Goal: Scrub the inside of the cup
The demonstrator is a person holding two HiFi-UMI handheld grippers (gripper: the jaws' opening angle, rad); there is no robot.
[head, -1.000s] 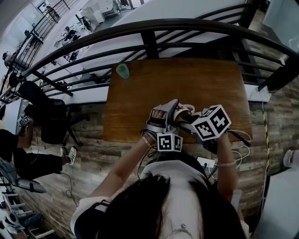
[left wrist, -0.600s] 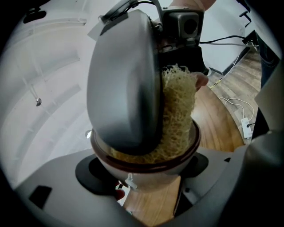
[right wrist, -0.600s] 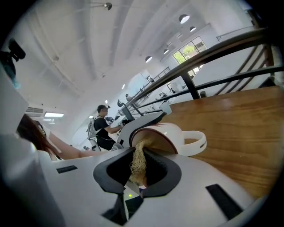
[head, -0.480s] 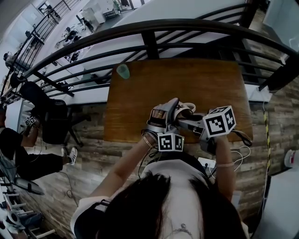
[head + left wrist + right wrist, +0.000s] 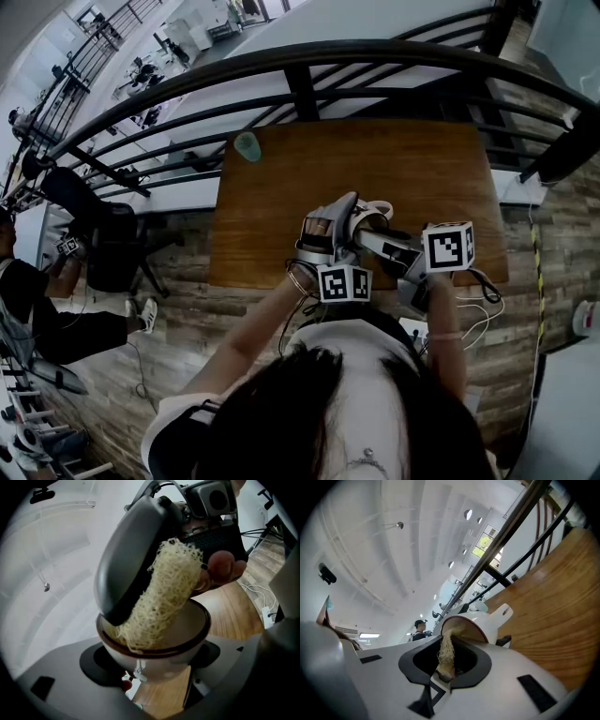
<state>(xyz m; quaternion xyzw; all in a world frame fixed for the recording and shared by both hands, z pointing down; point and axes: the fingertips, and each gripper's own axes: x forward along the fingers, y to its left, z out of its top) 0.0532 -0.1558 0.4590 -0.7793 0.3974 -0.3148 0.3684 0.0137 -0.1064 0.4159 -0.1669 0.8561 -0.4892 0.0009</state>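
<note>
Right gripper (image 5: 446,669) jaws pinched on a fibrous scrubber (image 5: 446,649). Scrubber tip sits inside the cup (image 5: 485,619), white with brown rim. Wooden table (image 5: 555,620) to the right.

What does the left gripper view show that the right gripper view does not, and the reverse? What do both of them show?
Only the left gripper view: the inside of the cup, with the mesh scrubber reaching down into it, and the person's fingers behind. Only the right gripper view: the railing and a distant person. Both: the cup, the mesh scrubber and the wooden table.
</note>
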